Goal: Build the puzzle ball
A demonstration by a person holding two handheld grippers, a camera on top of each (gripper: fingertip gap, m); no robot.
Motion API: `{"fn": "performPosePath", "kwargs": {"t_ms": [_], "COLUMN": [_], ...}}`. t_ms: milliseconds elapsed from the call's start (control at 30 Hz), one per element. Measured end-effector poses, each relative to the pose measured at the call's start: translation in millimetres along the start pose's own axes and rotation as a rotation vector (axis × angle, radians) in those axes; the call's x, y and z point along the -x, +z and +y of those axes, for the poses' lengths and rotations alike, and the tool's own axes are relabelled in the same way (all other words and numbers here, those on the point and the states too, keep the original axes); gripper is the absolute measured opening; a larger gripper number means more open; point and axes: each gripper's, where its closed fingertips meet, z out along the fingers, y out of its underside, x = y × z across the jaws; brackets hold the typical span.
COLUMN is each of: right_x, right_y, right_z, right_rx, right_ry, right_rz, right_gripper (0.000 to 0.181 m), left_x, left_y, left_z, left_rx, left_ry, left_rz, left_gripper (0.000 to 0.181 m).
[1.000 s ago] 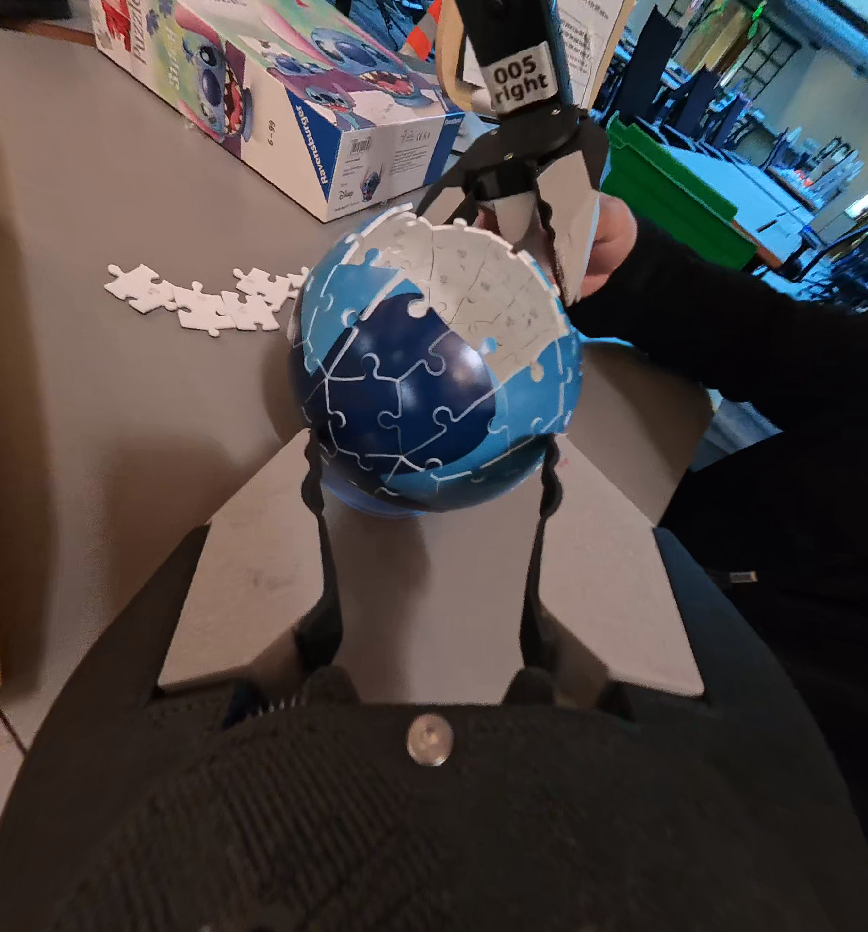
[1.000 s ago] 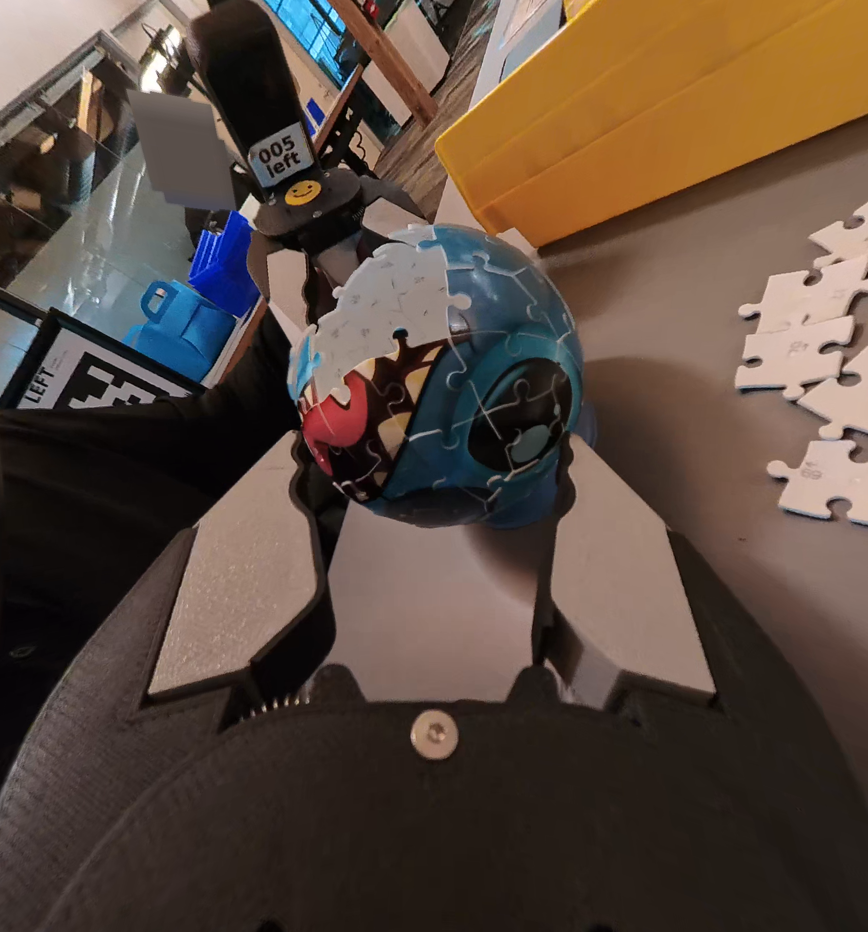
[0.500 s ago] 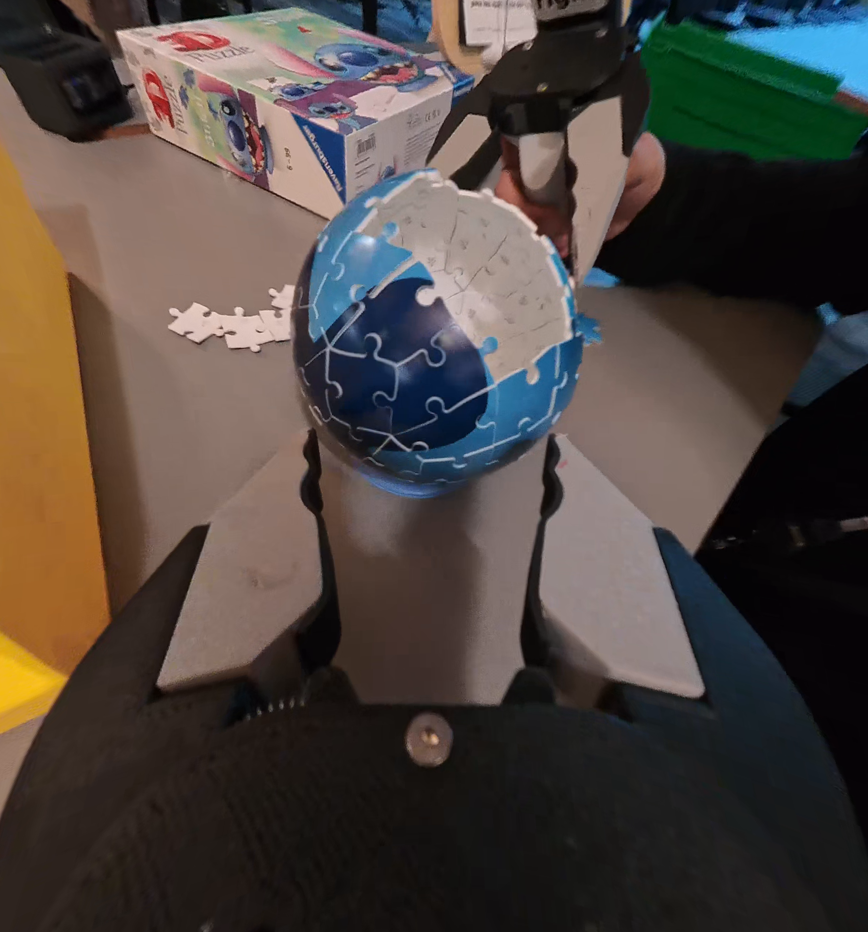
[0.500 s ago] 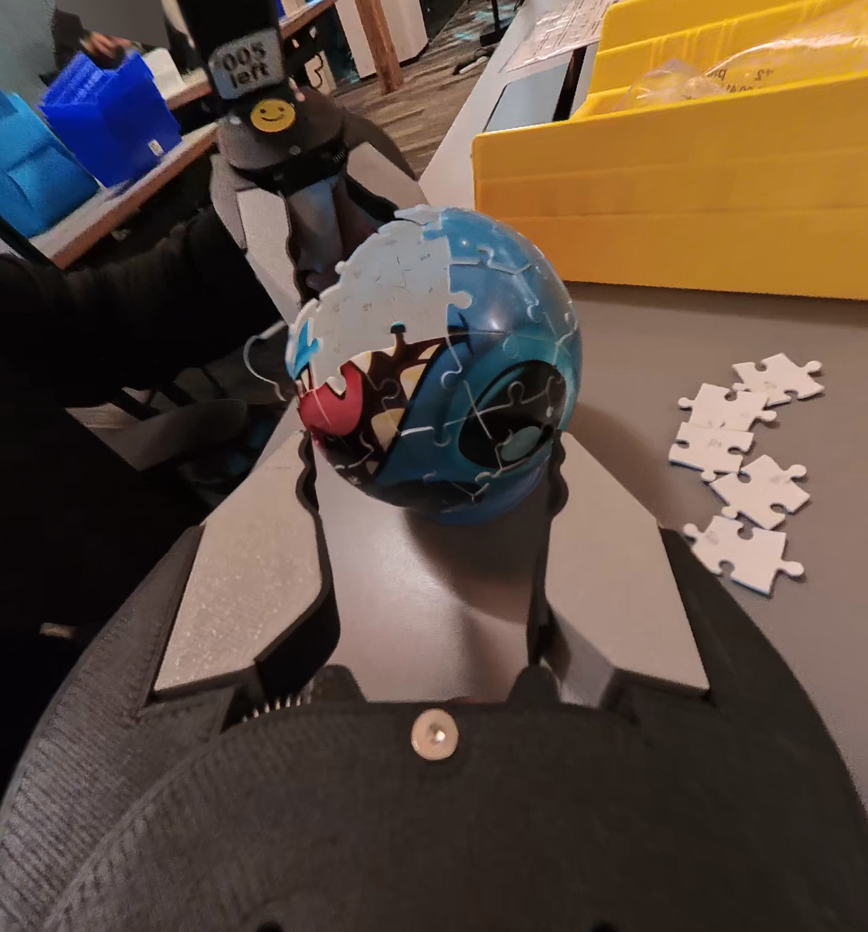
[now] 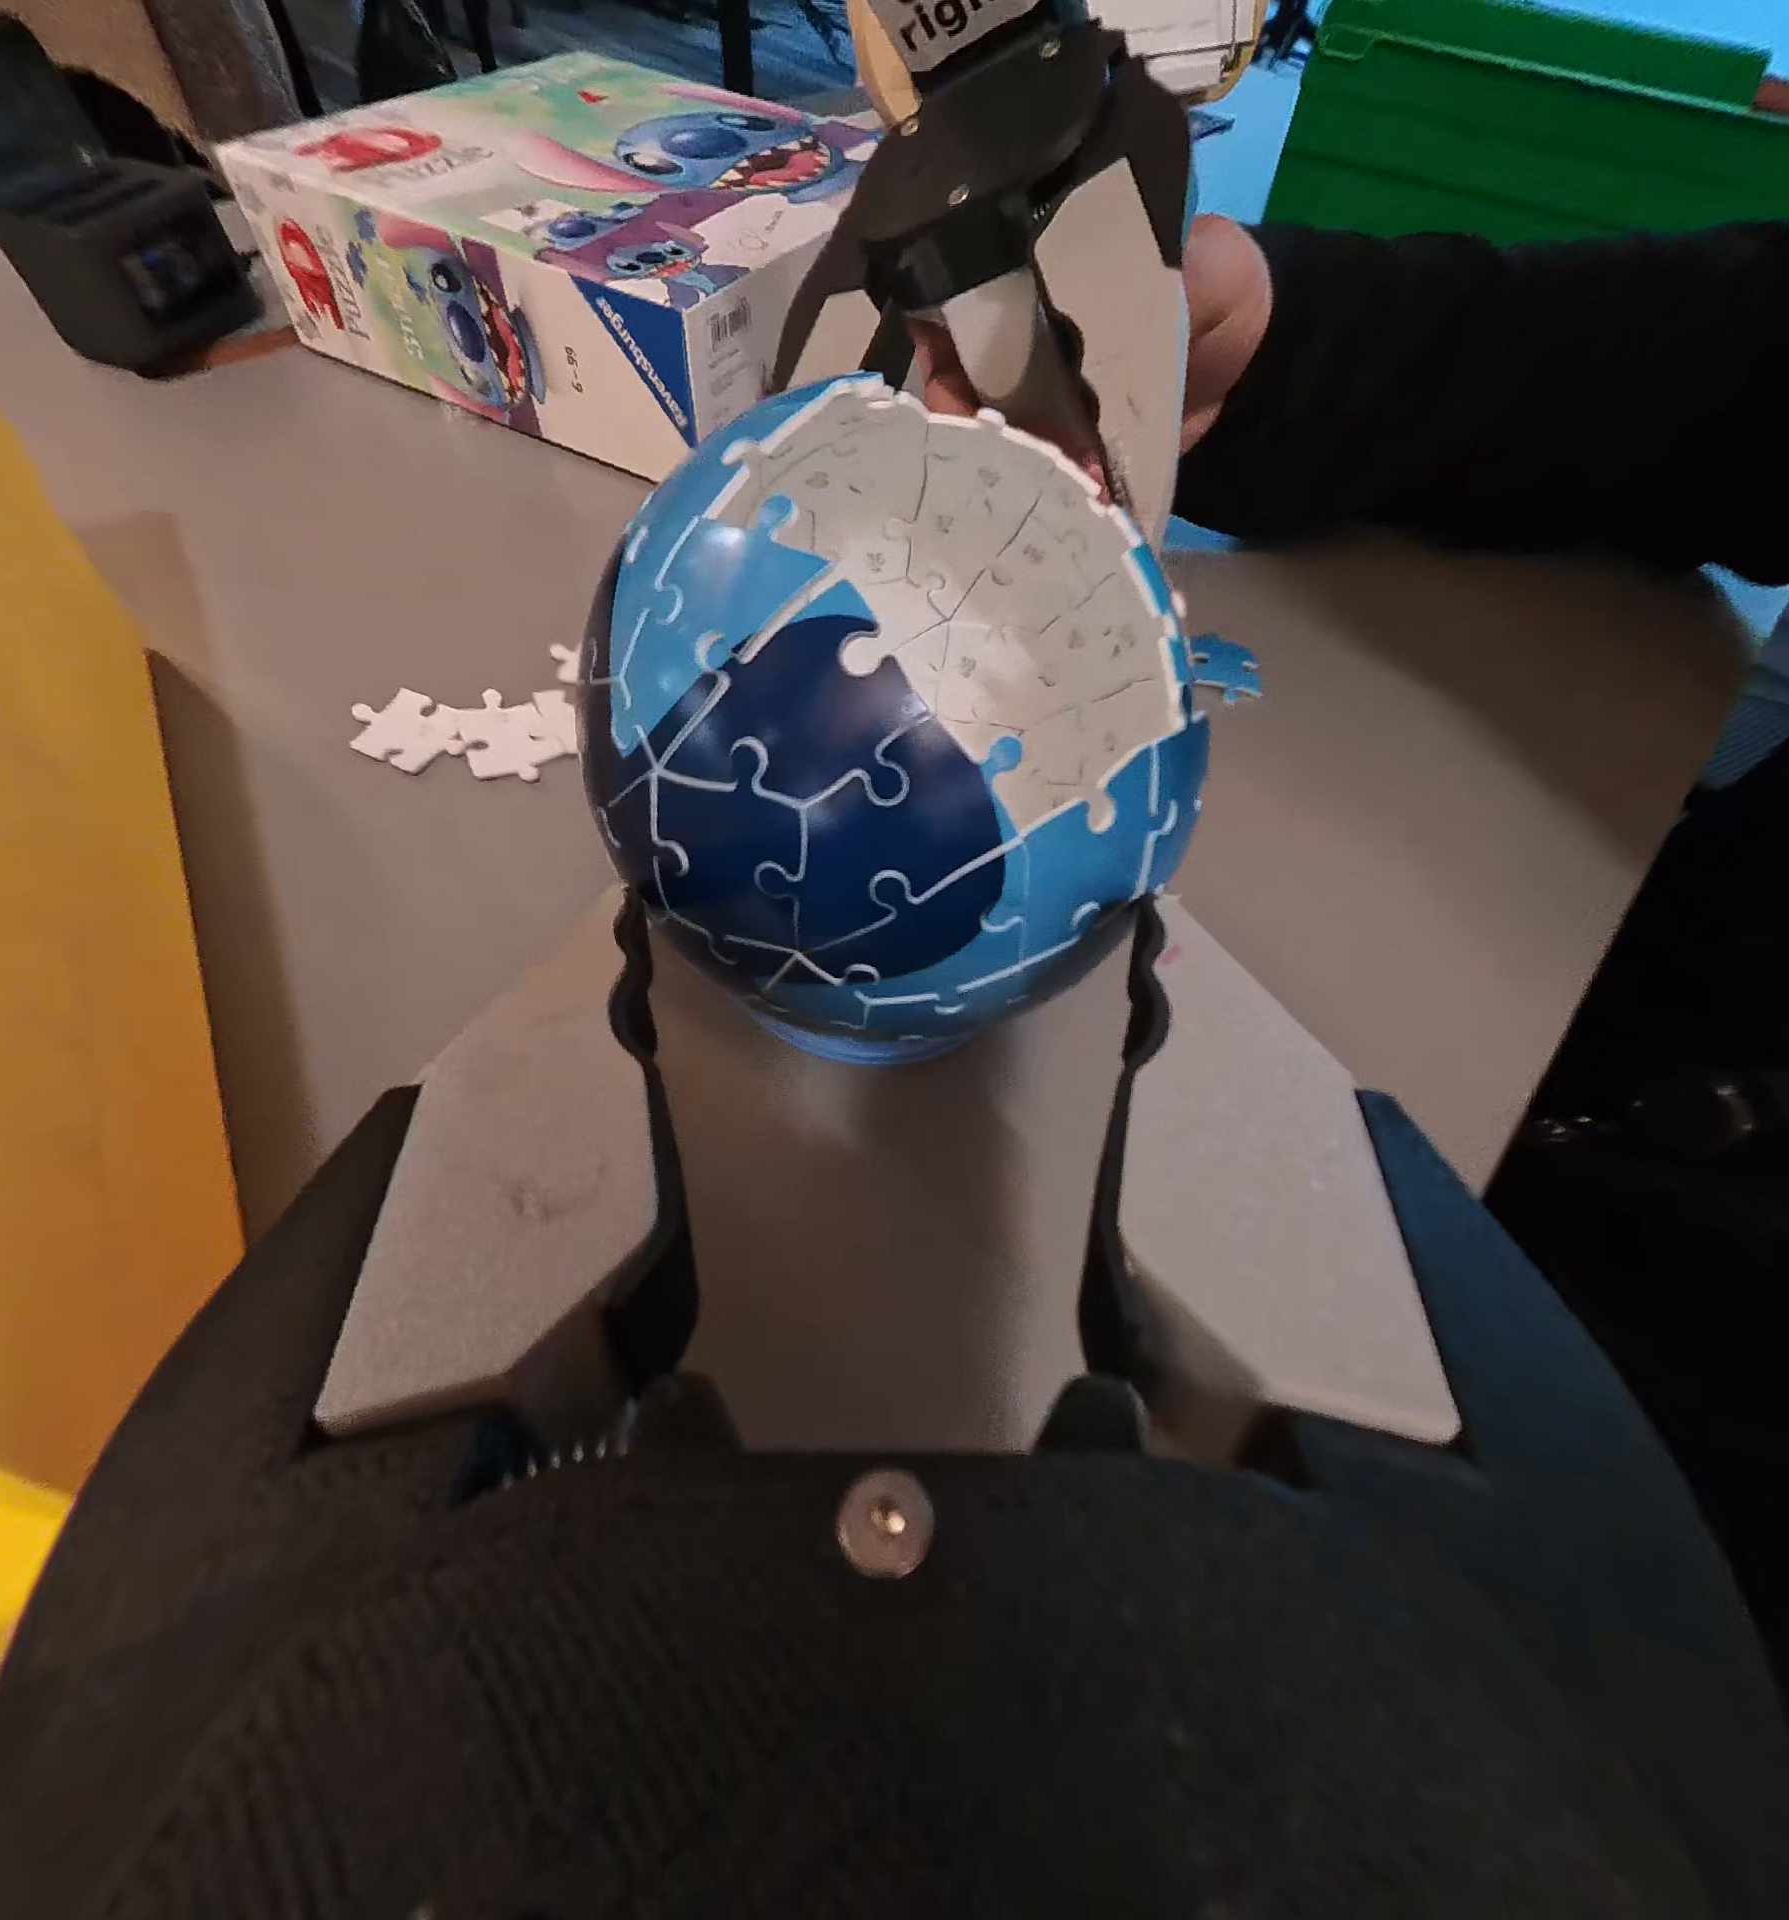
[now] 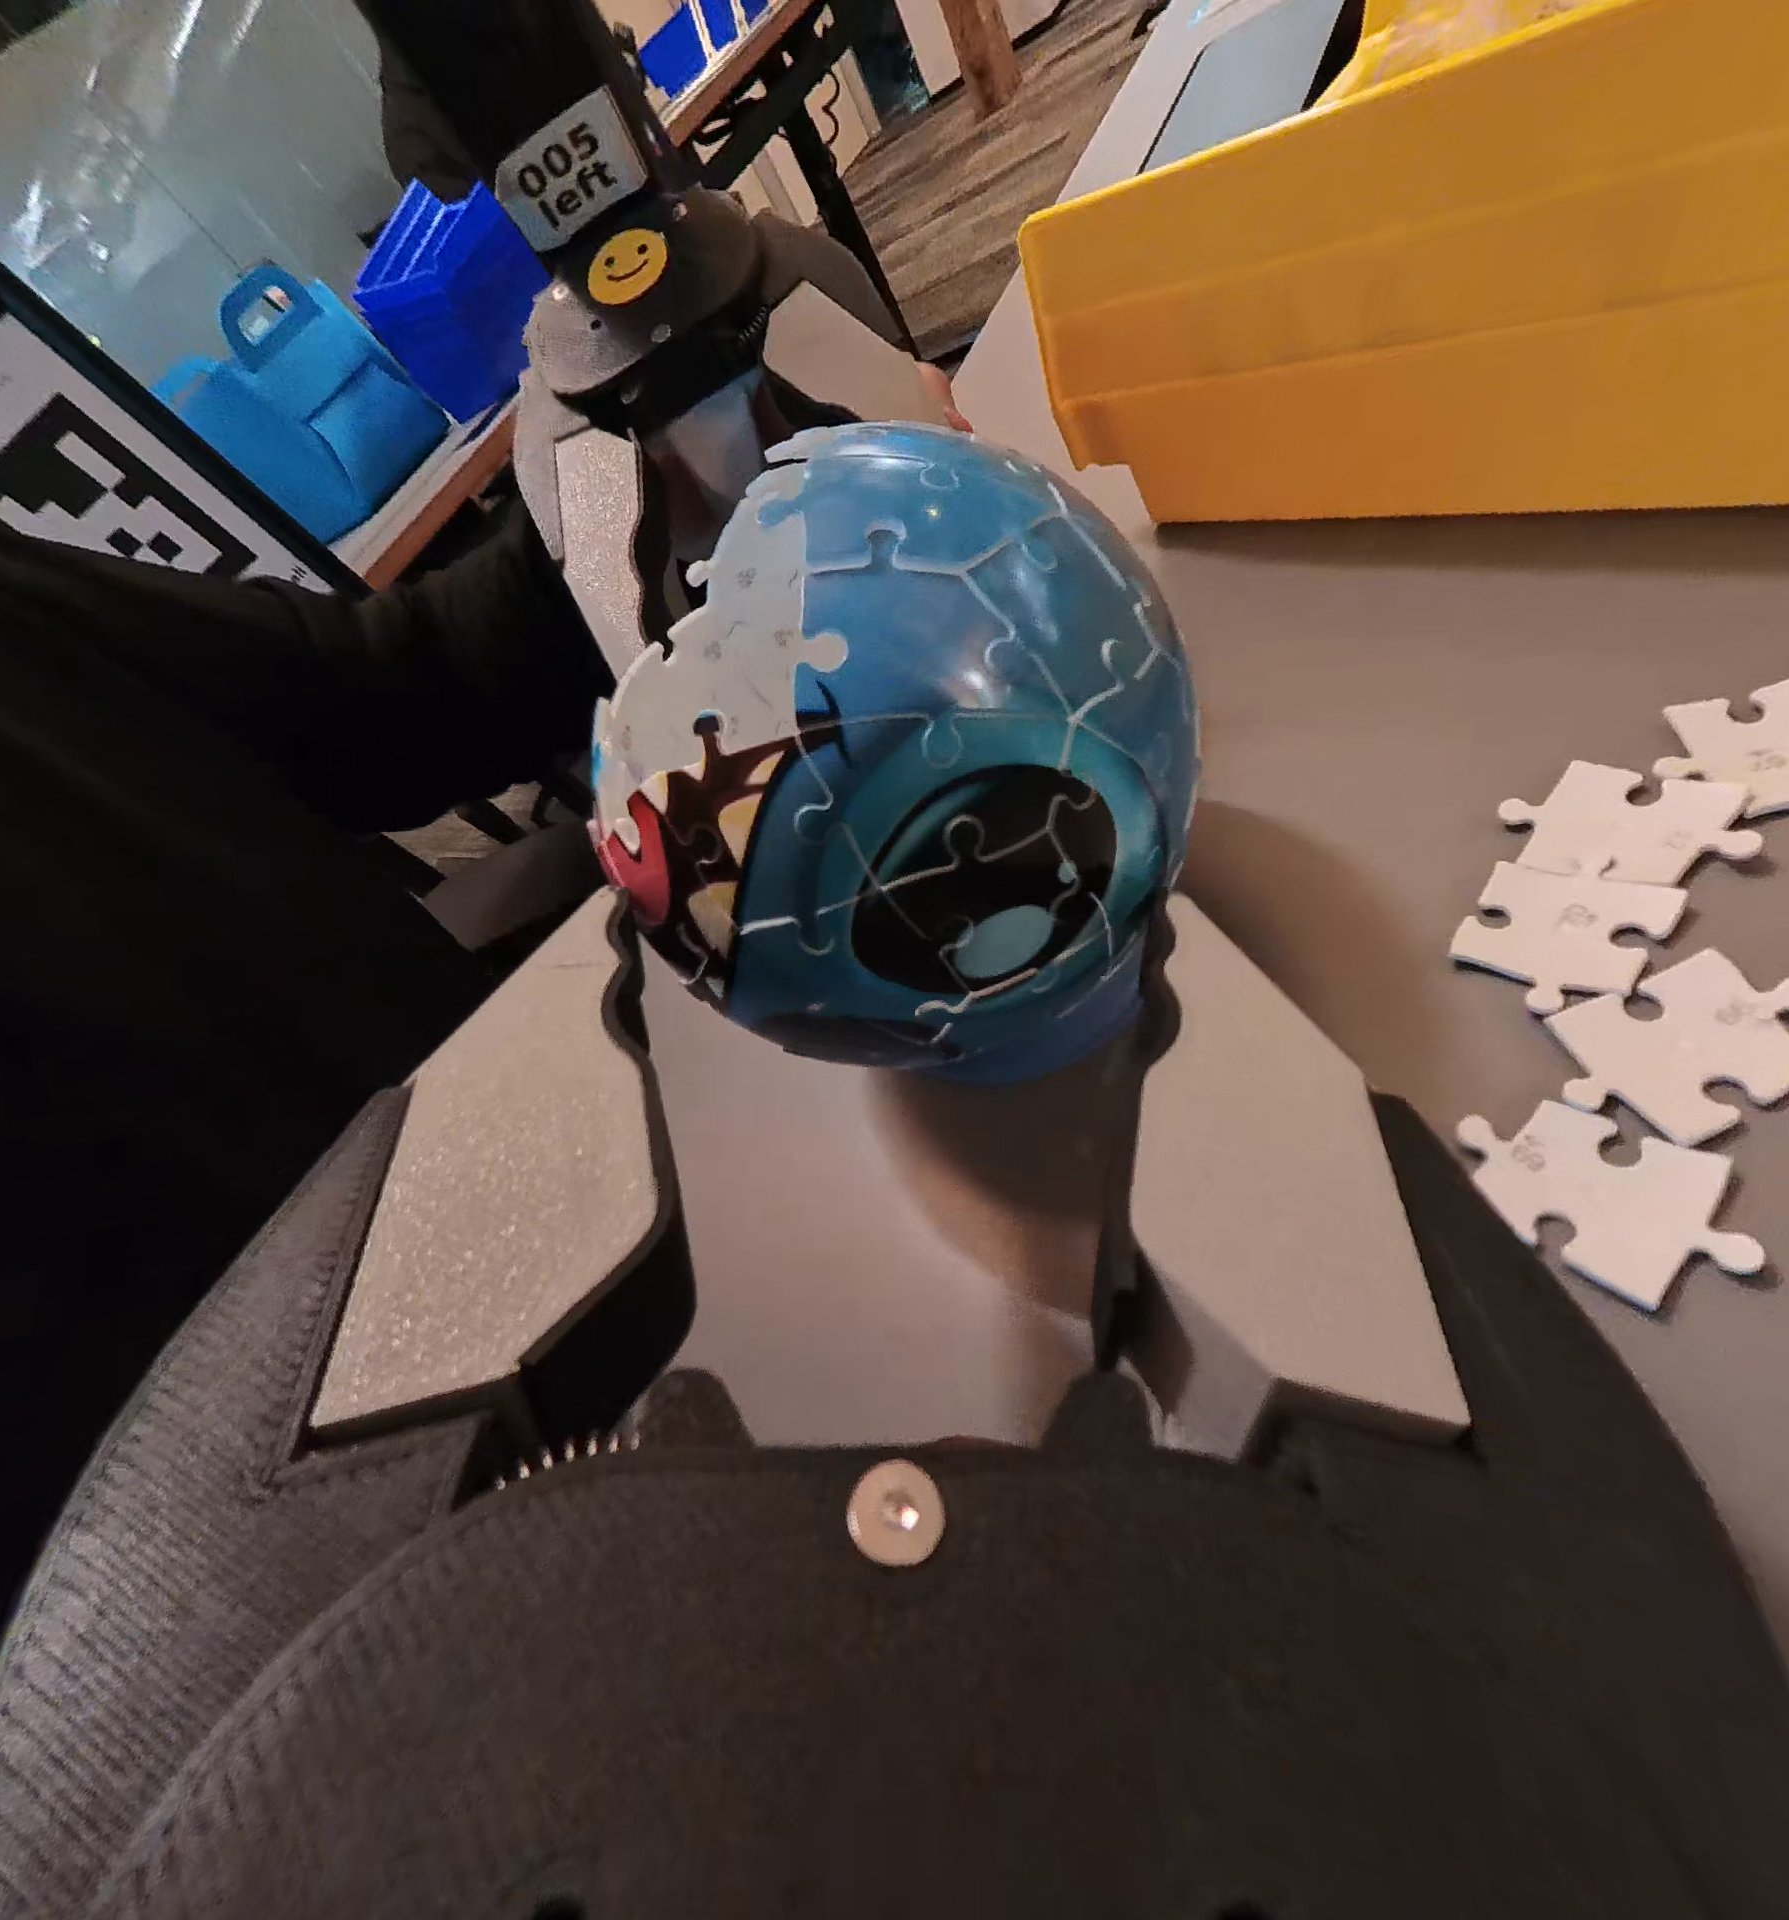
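The puzzle ball (image 5: 817, 810) is a partly built blue sphere. A gap at its top right shows the white inner sides of pieces (image 5: 1015, 603). My left gripper (image 5: 885, 914) is shut on the ball's lower half, one finger on each side. My right gripper (image 6: 890, 930) is shut on the ball (image 6: 973, 727) from the opposite side, facing a black eye and part of a red mouth. Each view shows the other gripper's fingers behind the ball (image 5: 1129, 343) (image 6: 589, 520). The ball's blue underside is just above or on the grey table; I cannot tell which.
Several loose white pieces lie on the table (image 6: 1638, 997), also seen left of the ball (image 5: 454, 732). The puzzle box (image 5: 516, 260) lies at the back. A yellow bin (image 6: 1441, 312) stands beside the ball. The table edge and a dark sleeve (image 5: 1492, 364) are at right. My hands' fingertips stand some 9 centimetres from each other.
Both grippers stayed shut on the ball and turned it: in the right wrist view the mouth moved left and the eye came to the middle. The views tilted lower toward the table.
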Motion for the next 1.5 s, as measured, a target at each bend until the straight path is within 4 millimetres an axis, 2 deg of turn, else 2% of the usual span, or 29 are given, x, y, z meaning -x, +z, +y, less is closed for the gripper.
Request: {"fn": "performPosePath", "kwargs": {"t_ms": [200,500,567,633,700,800,900,967,1000,1067,1167,1233,1300,1400,1500], "right_x": [-1,-3,-5,3,13,28,38,38,39,39,28,27,31,34,23], "right_y": [2,-5,-14,-30,-49,-69,-72,-67,-64,-58,-62,-64,-59,-51,-42], "right_z": [-2,0,2,4,18,59,98,106,104,88,64,60,59,47,35], "right_rx": [-0.012,0.011,0.032,0.024,0.050,0.152,0.226,0.216,0.198,0.114,-0.034,-0.097,-0.099,-0.098,-0.062], "right_ry": [-0.162,-0.191,-0.201,-0.215,-0.225,-0.260,-0.246,-0.193,-0.171,-0.163,-0.187,-0.172,-0.164,-0.269,-0.383], "right_rz": [0.052,0.086,0.142,0.170,0.202,0.272,0.312,0.331,0.316,0.295,0.344,0.347,0.319,0.330,0.376], "right_gripper": [0.095,0.090,0.090,0.089,0.087,0.084,0.080,0.079,0.081,0.082,0.082,0.082,0.083,0.086,0.087], "left_x": [0,1,2,3,3,0,-4,-5,-6,-2,2,-4,-8,-12,-11], "left_y": [-3,-6,-11,-21,-35,-52,-54,-49,-45,-37,-29,-25,-24,-21,-18], "left_z": [0,7,9,10,12,15,25,29,29,27,27,26,25,26,21], "left_rx": [-0.016,-0.032,-0.026,-0.030,-0.037,-0.071,-0.079,-0.082,-0.089,-0.107,-0.107,-0.106,-0.099,-0.051,-0.032], "left_ry": [0.194,0.162,0.152,0.140,0.129,0.094,0.004,-0.045,-0.055,-0.062,-0.101,-0.100,-0.038,0.097,0.244], "left_rz": [-0.118,-0.141,-0.156,-0.177,-0.208,-0.245,-0.234,-0.209,-0.197,-0.196,-0.198,-0.183,-0.200,-0.228,-0.260], "left_gripper": [0.089,0.084,0.085,0.083,0.083,0.080,0.082,0.083,0.083,0.083,0.082,0.083,0.083,0.086,0.086]}}
